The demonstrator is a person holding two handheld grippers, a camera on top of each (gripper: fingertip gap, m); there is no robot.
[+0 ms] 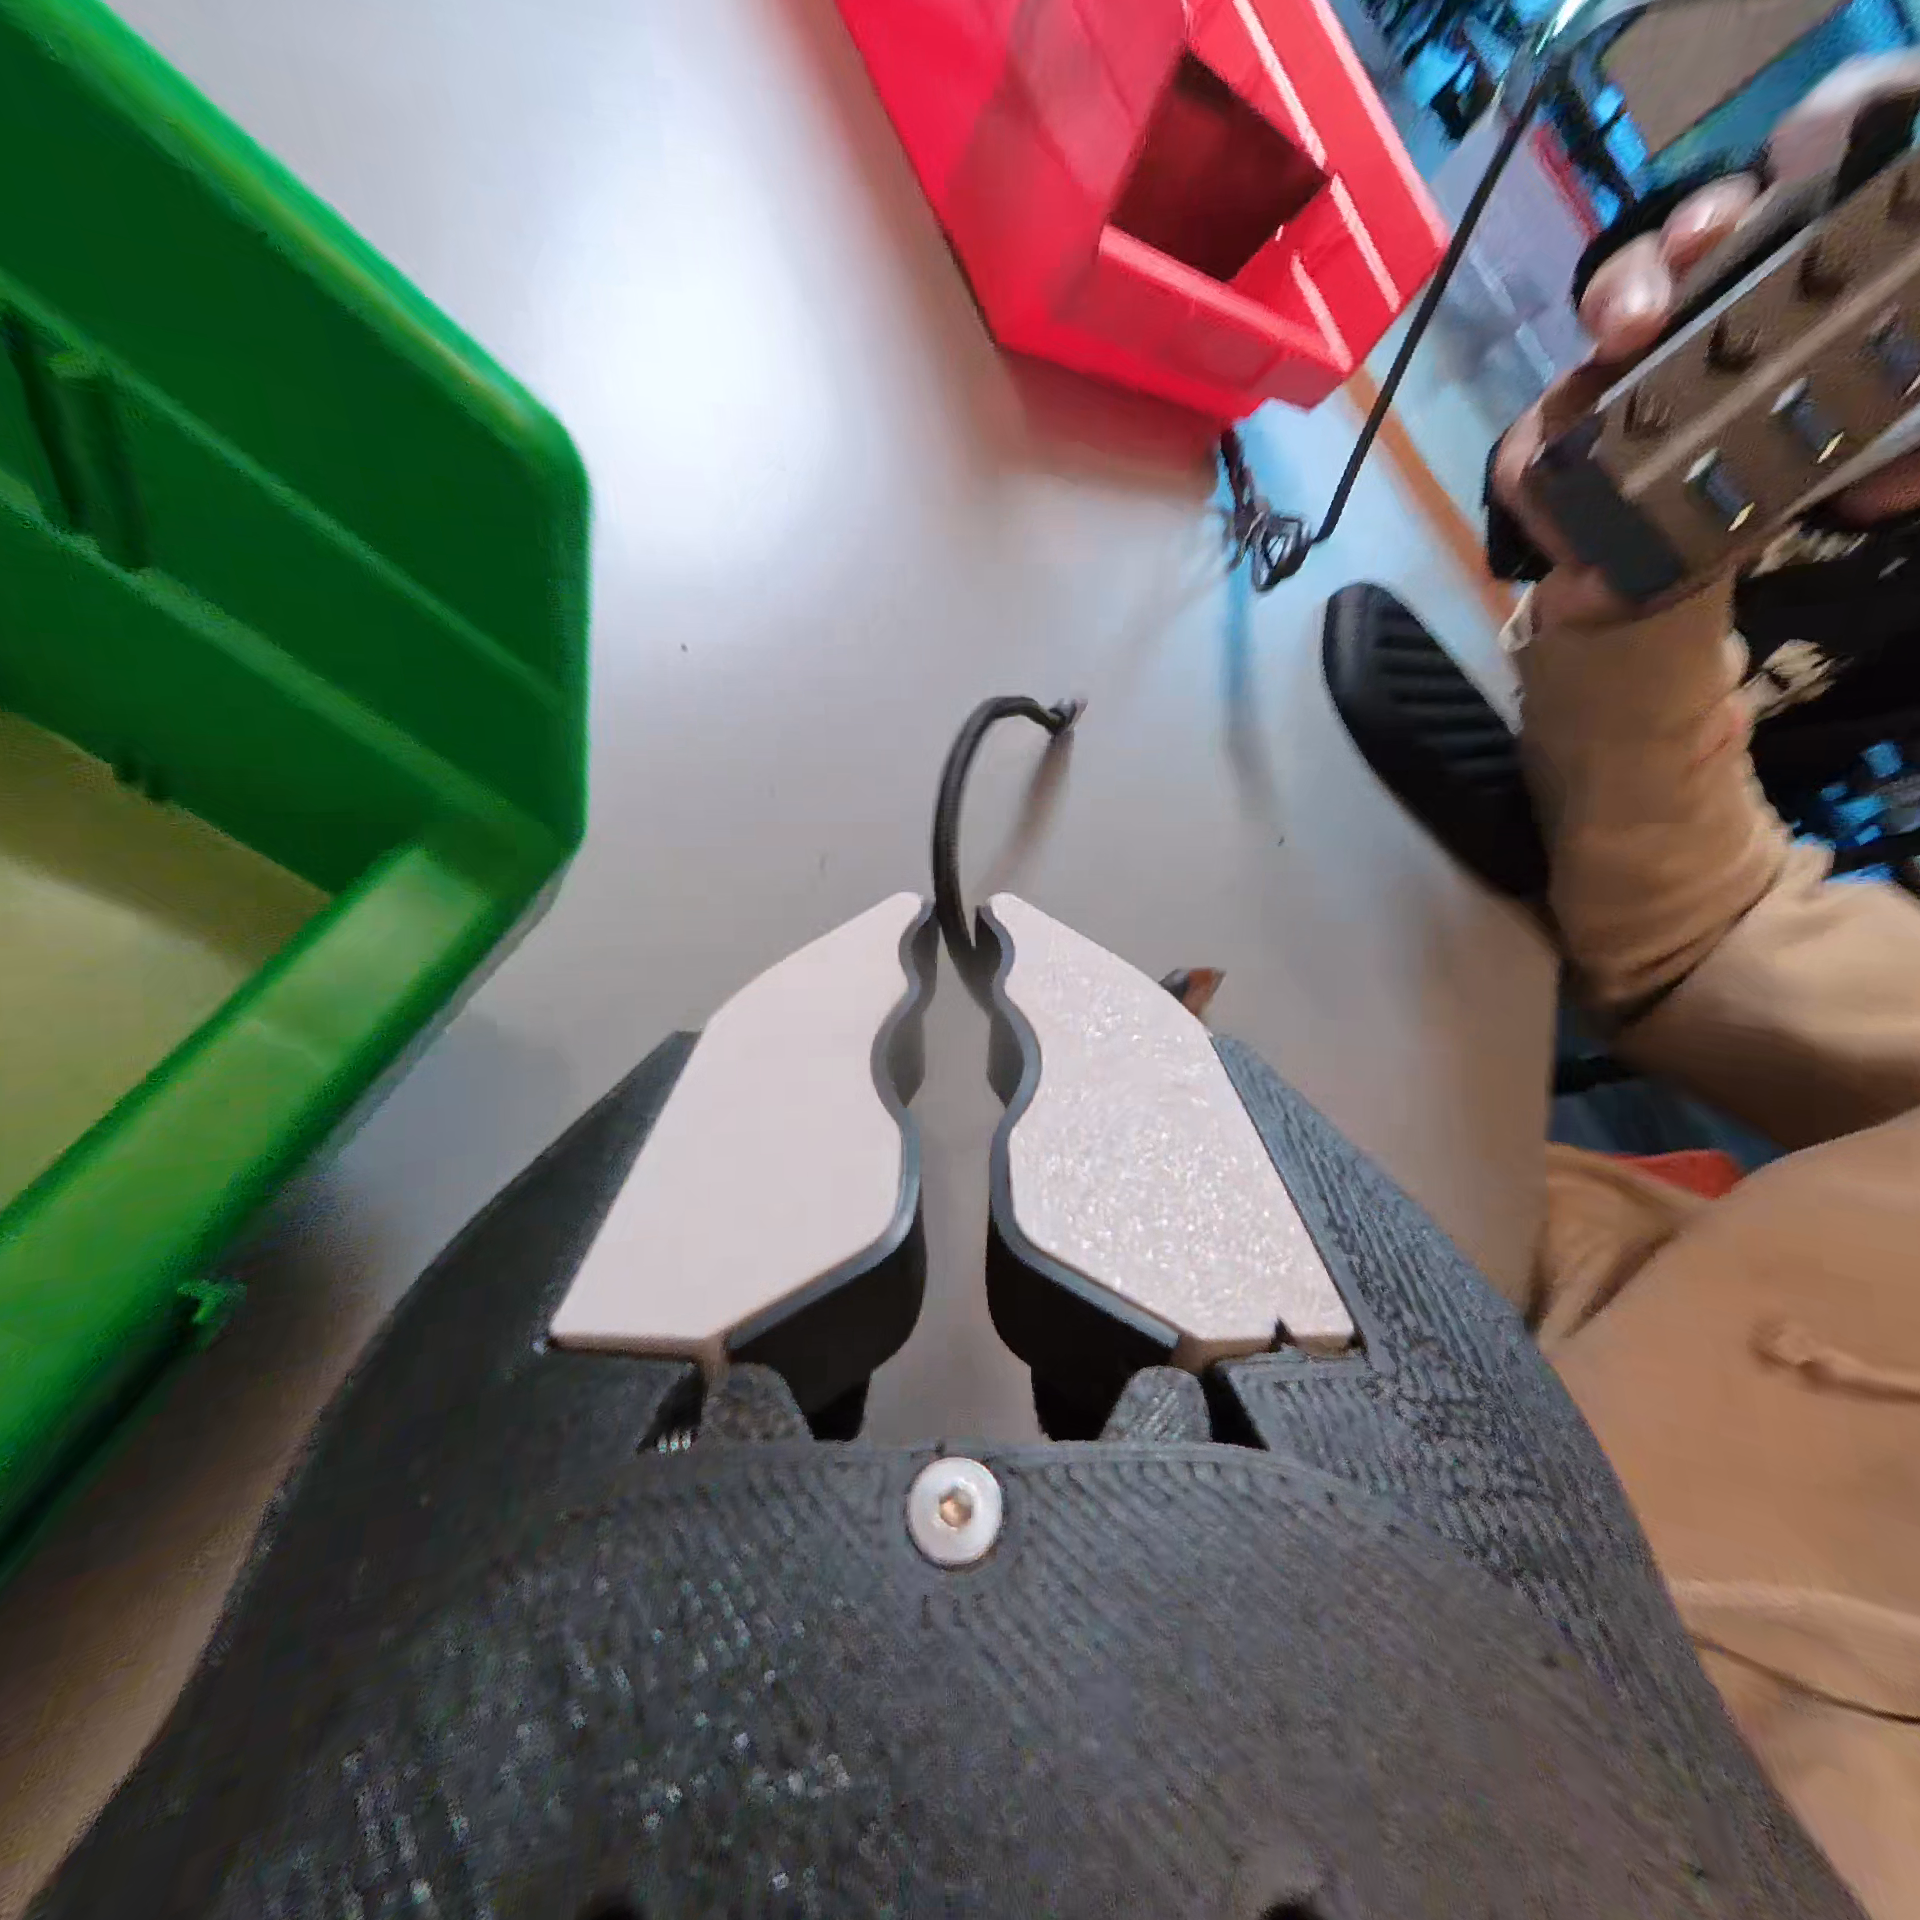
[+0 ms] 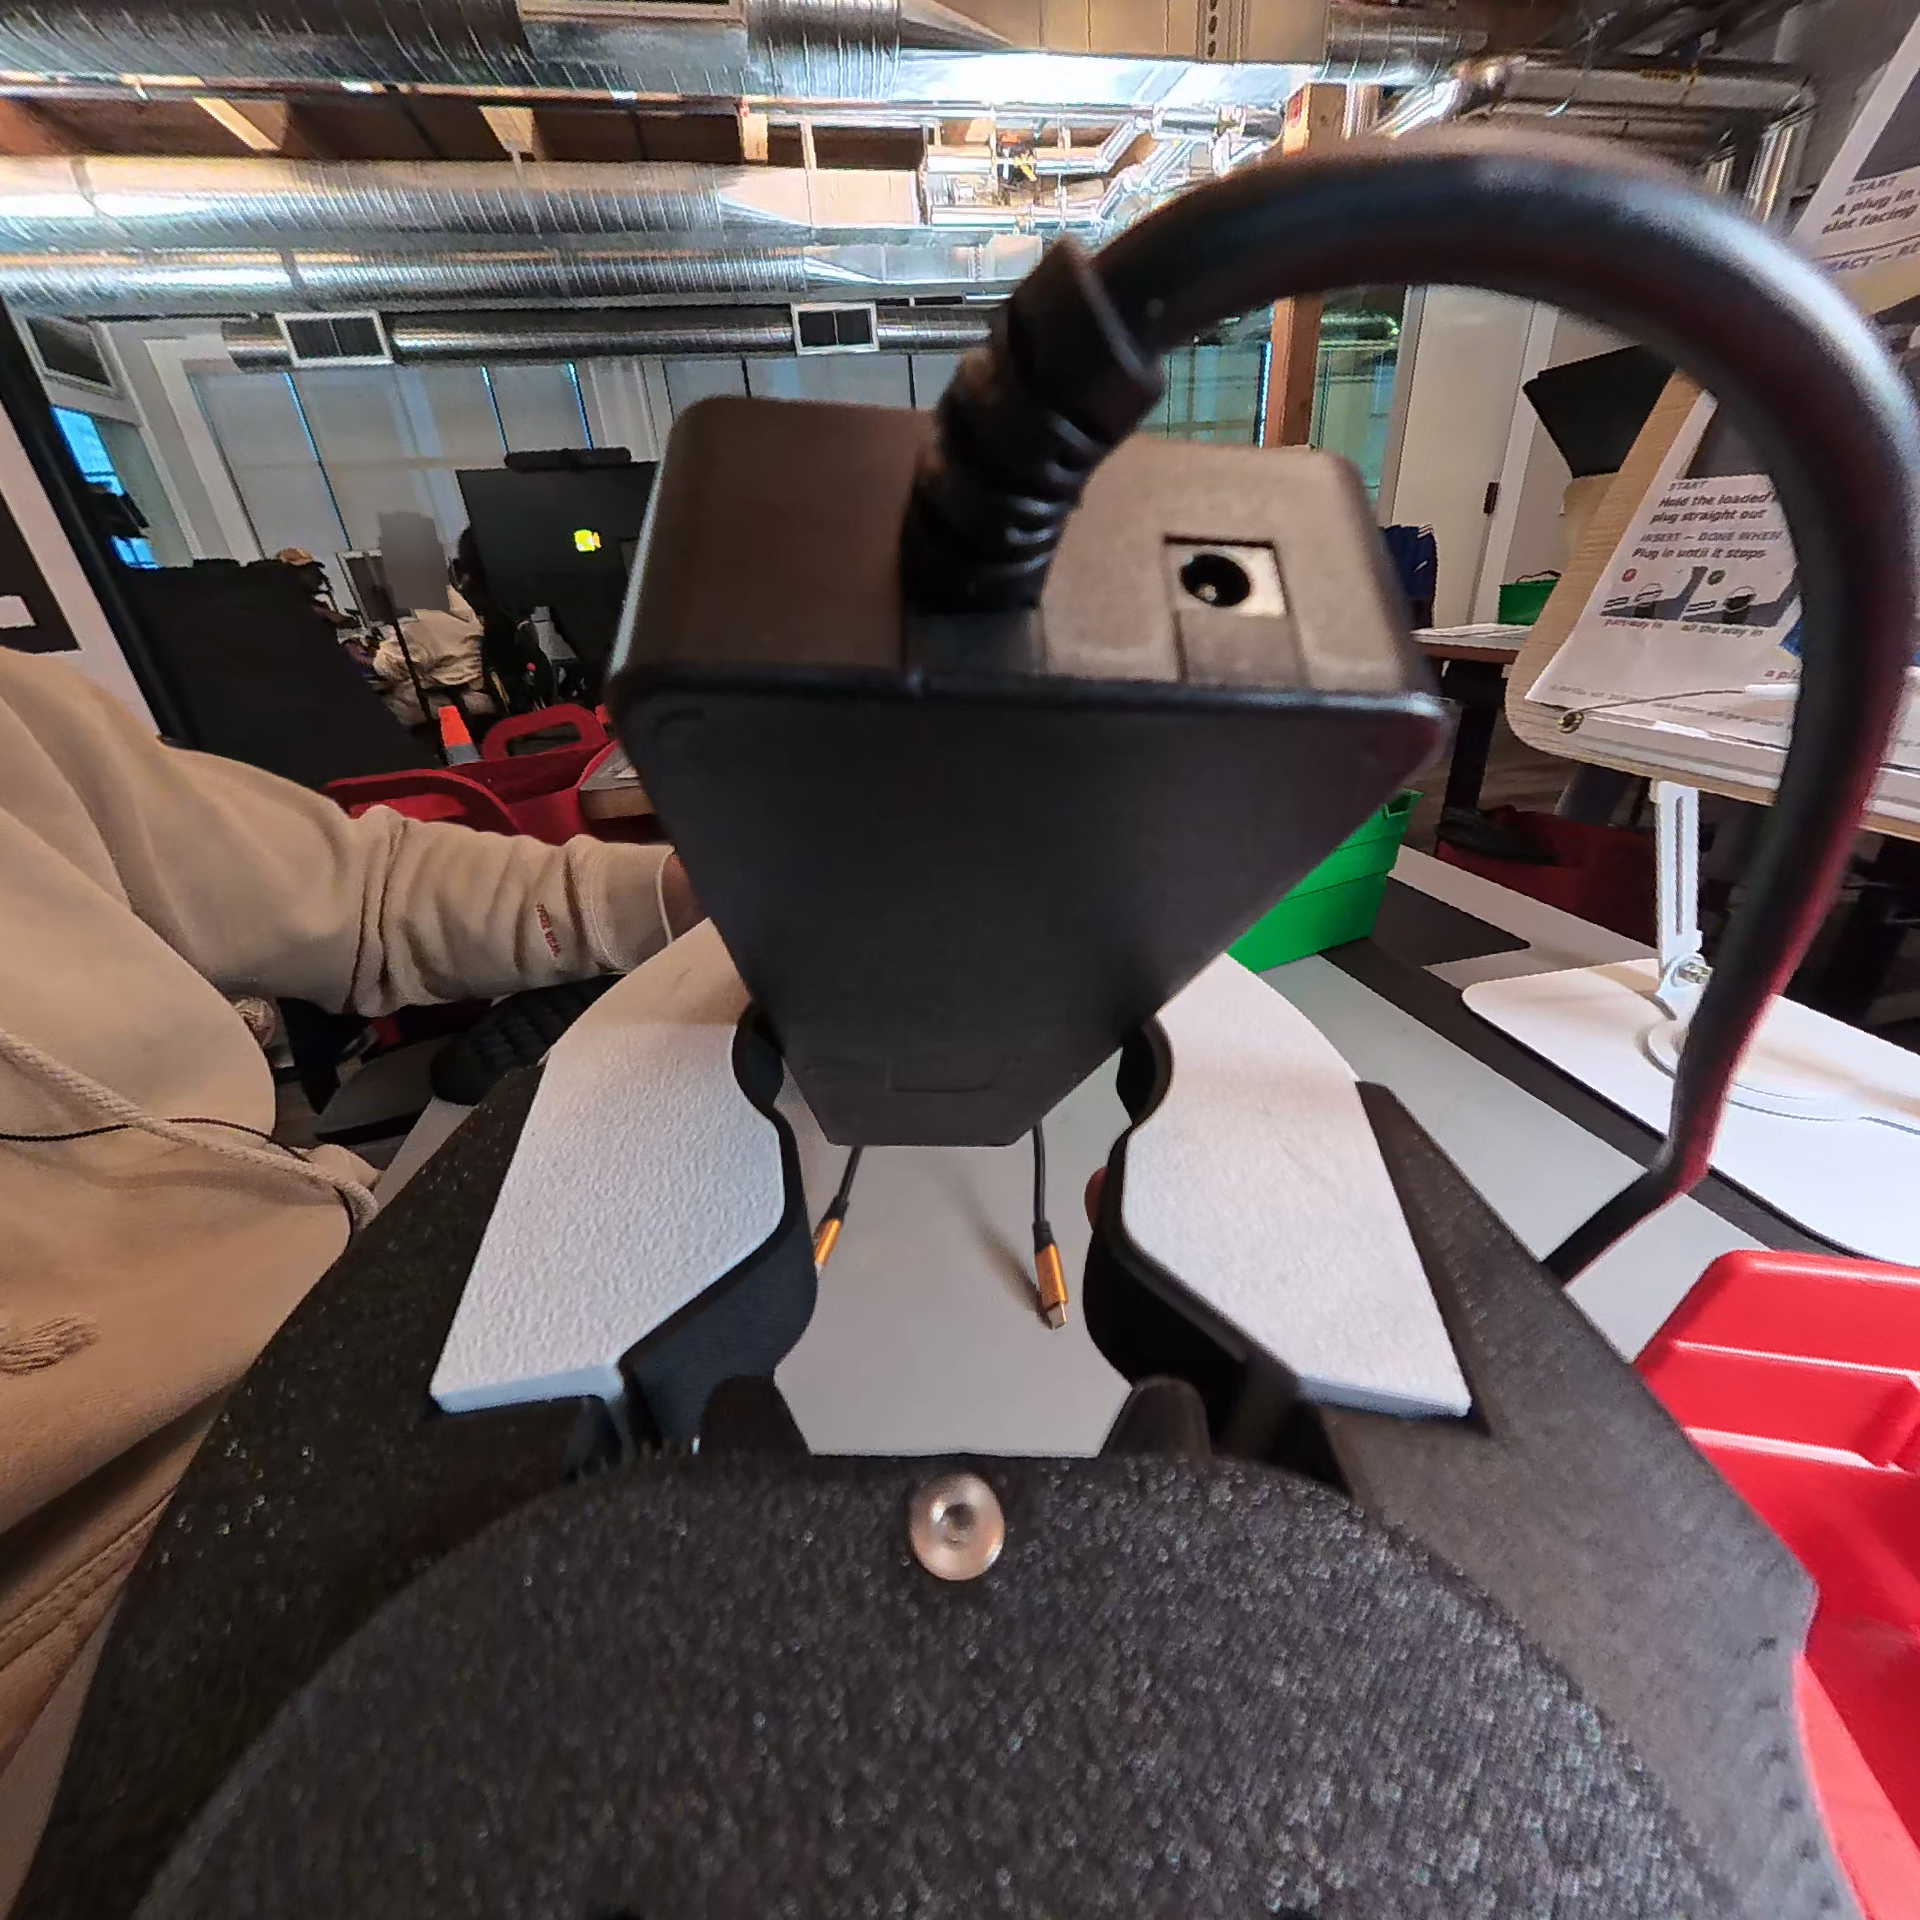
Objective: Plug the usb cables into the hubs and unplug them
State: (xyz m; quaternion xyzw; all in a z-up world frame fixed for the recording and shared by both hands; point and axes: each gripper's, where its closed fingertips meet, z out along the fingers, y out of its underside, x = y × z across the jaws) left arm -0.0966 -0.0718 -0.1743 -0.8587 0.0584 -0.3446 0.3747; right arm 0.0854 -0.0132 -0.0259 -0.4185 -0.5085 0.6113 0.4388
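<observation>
In the left wrist view my left gripper point(image 1: 956, 920) is shut on a thin black usb cable point(image 1: 951, 810). The cable loops up from the fingertips and its far end is blurred. In the right wrist view my right gripper point(image 2: 951, 1049) is shut on a black hub point(image 2: 997, 831) and holds it above the table. A thick black hub cord point(image 2: 1766, 436) arcs off to the right. Two thin cables with orange plugs point(image 2: 1049, 1273) hang below the hub, their upper ends hidden. The hub also shows blurred, with a row of ports, in the left wrist view point(image 1: 1756, 416).
A green bin point(image 1: 260, 623) stands close on the left and a red bin point(image 1: 1164, 187) at the far side of the grey table point(image 1: 779, 520). The red bin point(image 2: 1808, 1455) sits beside my right gripper. A white stand base point(image 2: 1621, 1029), a beige sleeve point(image 2: 312, 894) and a chair armrest point(image 1: 1423, 727) are nearby.
</observation>
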